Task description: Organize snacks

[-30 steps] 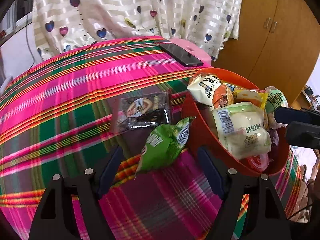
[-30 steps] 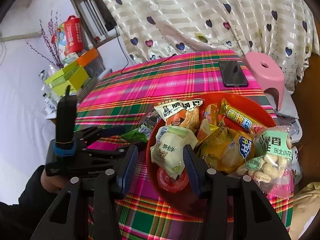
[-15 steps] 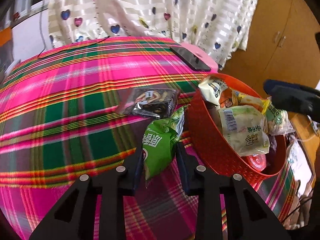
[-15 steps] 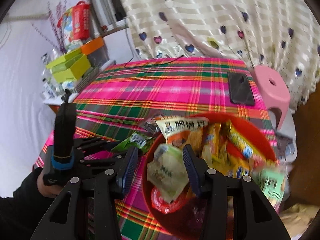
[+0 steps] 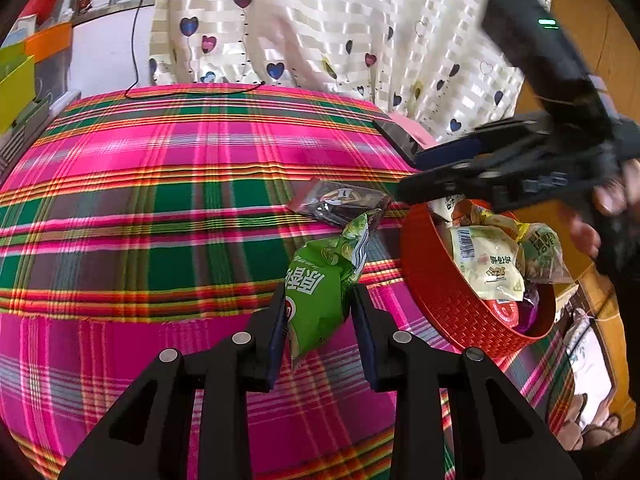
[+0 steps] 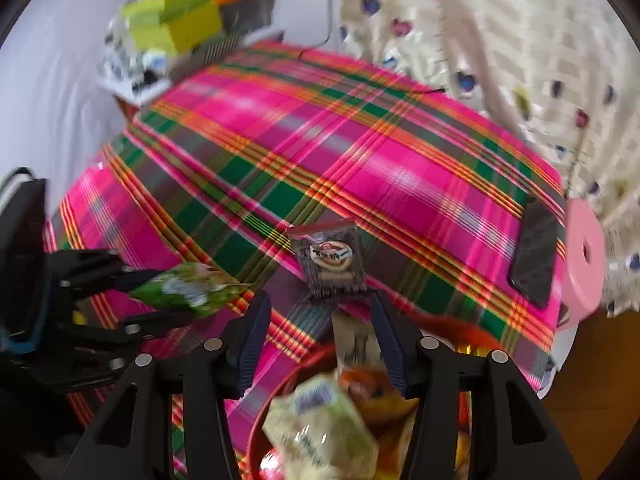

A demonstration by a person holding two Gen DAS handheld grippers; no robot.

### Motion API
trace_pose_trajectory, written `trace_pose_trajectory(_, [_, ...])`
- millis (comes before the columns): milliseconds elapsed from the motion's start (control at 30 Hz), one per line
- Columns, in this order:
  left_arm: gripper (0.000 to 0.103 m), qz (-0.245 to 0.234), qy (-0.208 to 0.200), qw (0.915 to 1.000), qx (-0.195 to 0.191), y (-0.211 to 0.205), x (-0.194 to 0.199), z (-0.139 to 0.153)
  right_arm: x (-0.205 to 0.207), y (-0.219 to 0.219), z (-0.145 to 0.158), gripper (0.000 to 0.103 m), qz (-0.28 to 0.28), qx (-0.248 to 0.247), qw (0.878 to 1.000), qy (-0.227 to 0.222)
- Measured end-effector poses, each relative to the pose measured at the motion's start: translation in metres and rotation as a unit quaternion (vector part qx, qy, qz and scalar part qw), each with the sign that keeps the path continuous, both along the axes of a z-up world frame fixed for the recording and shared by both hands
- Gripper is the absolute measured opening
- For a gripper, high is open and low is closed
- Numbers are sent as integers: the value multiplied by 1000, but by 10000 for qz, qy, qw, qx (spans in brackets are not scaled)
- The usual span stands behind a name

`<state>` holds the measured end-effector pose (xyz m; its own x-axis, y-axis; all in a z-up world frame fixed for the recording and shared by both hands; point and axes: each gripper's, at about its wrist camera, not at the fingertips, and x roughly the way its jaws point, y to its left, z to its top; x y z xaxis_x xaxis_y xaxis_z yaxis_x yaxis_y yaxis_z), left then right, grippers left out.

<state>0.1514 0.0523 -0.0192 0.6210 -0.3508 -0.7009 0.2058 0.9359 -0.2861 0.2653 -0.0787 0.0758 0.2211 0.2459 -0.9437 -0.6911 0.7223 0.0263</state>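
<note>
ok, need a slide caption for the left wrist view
Left gripper clamps a green snack bag above the plaid tablecloth, beside the red woven basket.

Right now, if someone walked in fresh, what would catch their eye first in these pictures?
First the loud pink, green and orange plaid tablecloth covering the table. Next, the shiny green snack bag pinched in the left gripper, lifted over the cloth beside the round red woven basket heaped with packets. The right gripper hovers with open, empty jaws over a dark brown foil packet lying flat by the basket.
</note>
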Motion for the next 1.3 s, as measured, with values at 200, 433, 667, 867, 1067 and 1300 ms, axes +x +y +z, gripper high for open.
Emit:
trace_pose_trajectory(200, [32, 110, -31, 9998, -170, 12, -5, 0, 31, 26, -26, 58, 334, -671, 9963, 432])
trace_pose_trajectory(433, [32, 212, -43, 9993, -304, 24, -9, -1, 53, 44, -64, 59, 444, -1291, 9849, 1063])
trace_pose_trajectory(667, [32, 367, -57, 9986, -385, 36, -9, -2, 65, 47, -82, 53, 266, -1413, 9820, 1222])
trace_pose_trajectory(867, [32, 403, -46, 9984, -401, 36, -10, -3, 67, 45, -74, 40, 105, -1061, 9884, 1083])
trace_pose_trajectory(1067, [32, 448, -105, 9981, -422, 35, -17, 2, 54, 44, -56, 33, 57, -802, 9927, 899])
trace_pose_trajectory(1300, [32, 541, -196, 9975, -410, 41, -29, 10, 38, 41, -34, 33, -50, -467, 9964, 706])
